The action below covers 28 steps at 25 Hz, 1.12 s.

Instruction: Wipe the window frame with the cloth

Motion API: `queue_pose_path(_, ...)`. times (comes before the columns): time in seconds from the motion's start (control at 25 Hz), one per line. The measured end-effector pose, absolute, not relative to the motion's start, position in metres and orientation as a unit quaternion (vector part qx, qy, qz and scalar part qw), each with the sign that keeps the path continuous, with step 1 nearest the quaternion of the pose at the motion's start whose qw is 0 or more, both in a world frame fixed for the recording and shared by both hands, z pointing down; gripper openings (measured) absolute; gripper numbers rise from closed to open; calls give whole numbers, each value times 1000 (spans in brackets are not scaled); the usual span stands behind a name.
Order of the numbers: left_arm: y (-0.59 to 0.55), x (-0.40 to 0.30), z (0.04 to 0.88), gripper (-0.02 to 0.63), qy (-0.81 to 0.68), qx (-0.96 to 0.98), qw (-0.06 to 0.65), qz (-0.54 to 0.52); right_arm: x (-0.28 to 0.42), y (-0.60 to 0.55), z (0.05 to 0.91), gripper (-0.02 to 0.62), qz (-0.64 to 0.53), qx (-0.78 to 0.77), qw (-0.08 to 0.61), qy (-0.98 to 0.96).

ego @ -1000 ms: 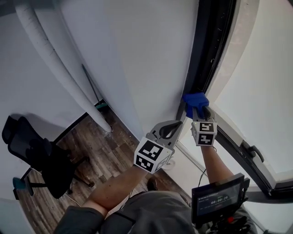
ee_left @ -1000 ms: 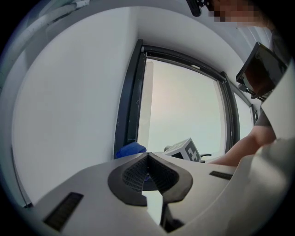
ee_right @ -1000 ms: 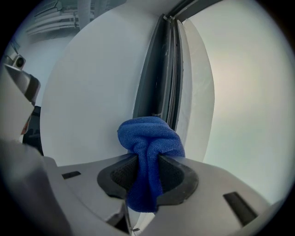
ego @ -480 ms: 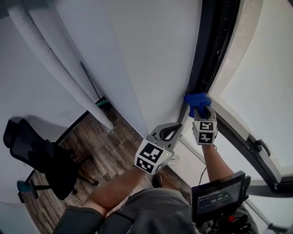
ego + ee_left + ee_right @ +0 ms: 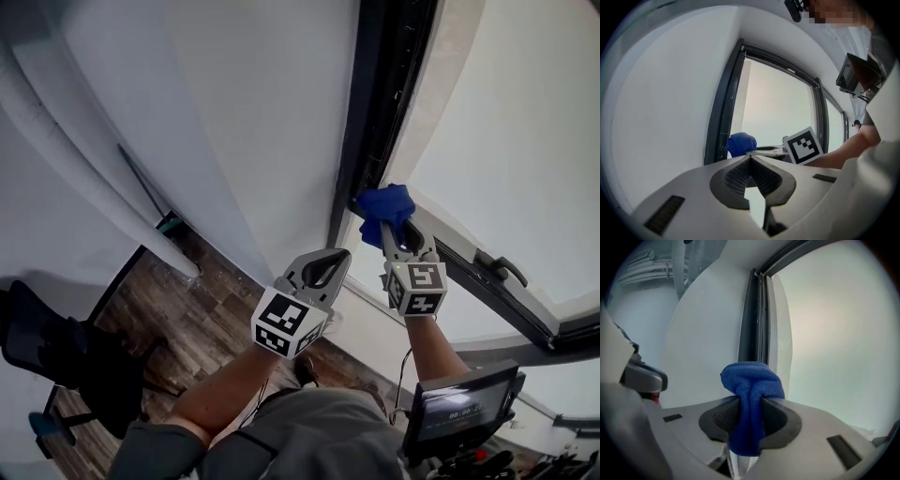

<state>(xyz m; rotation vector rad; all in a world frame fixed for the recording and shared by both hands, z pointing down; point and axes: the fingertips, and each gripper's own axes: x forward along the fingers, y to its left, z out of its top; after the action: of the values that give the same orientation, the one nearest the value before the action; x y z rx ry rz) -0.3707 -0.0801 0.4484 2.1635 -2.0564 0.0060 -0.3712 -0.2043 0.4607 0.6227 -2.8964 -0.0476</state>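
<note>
Pinching the blue cloth (image 5: pixel 384 204), the right claw (image 5: pixel 397 228) has both jaws pressed onto a bunched fold. The wad bulges past the tips and a tail hangs down behind them.

- Cloth position: centre of the head view, at the lower end of the dark window frame (image 5: pixel 377 112). It looks pressed to the frame's inner edge, though contact is not certain from these views.
- Reason for the grip (judgement): a wad standing proud of the tips lets fabric, not plastic, meet the frame channel.
- Right gripper view: cloth (image 5: pixel 751 394) at centre, with the frame (image 5: pixel 752 319) rising straight above it, so the claw is lined up along the upright.
- Left claw (image 5: pixel 339 255): jaws pressed together on nothing. It sits lower left of the cloth, apart from the frame, and seems idle.
- Window handle (image 5: pixel 500 269): right of centre, well clear of the cloth.
- Containers: none in view, and no bucket or spray bottle visible.
</note>
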Motion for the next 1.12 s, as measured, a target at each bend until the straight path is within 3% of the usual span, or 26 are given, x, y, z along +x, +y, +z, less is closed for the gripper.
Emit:
queue_pose_path(0.32,-96,-315,438,8,-656,751,76,-3,-268,-199,427,127,11,246,67,-967)
queue_pose_path(1.12,-143,-76,385,8,-572,819,49,15,16,-204,372,126,25,346,30,-937)
